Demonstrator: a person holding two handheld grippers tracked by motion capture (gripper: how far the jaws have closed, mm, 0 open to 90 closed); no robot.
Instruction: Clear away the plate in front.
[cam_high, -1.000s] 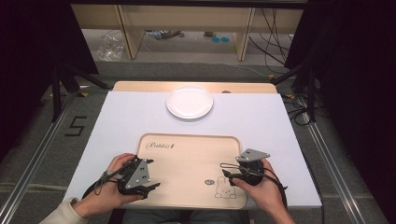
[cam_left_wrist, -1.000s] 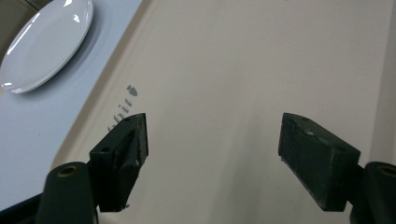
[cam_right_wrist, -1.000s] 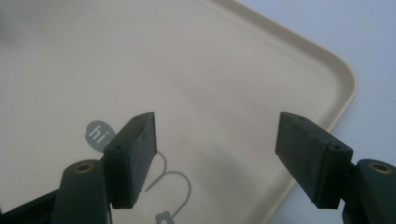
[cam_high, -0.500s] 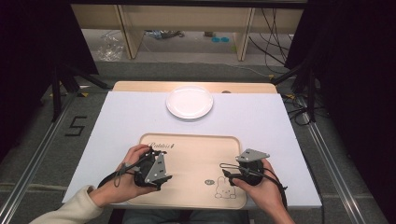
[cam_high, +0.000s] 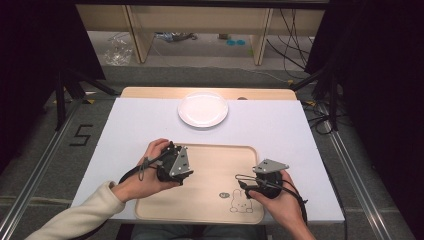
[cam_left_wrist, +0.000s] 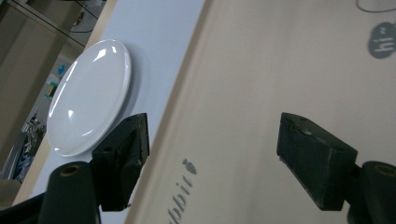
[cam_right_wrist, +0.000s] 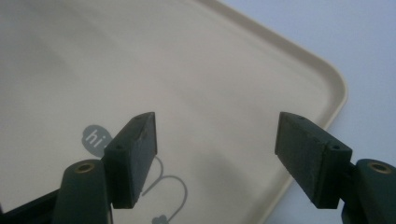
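Note:
A beige tray (cam_high: 200, 150) with a rabbit drawing (cam_high: 239, 202) lies at the near middle of the white table. Beyond it sits an empty white plate (cam_high: 203, 109). My left gripper (cam_high: 181, 167) hovers over the tray's left part, held in a hand with a cream sleeve. In the left gripper view the left gripper (cam_left_wrist: 217, 140) stands open over the tray (cam_left_wrist: 261, 84), the plate (cam_left_wrist: 88, 98) ahead on the left. My right gripper (cam_high: 257, 182) is over the tray's right side. In the right gripper view the right gripper (cam_right_wrist: 215, 135) is open above the bare tray (cam_right_wrist: 210, 70) near a rounded corner.
The white table top (cam_high: 140, 125) surrounds the tray, with a wooden strip (cam_high: 150, 92) along its far edge. Cables trail from both grippers. Wooden shelving (cam_high: 135, 30) and loose cables (cam_high: 295, 35) lie on the floor beyond the table.
My left gripper has moved forward and to the right, from beside the tray's near-left edge to over its left part. The right gripper has stayed where it was.

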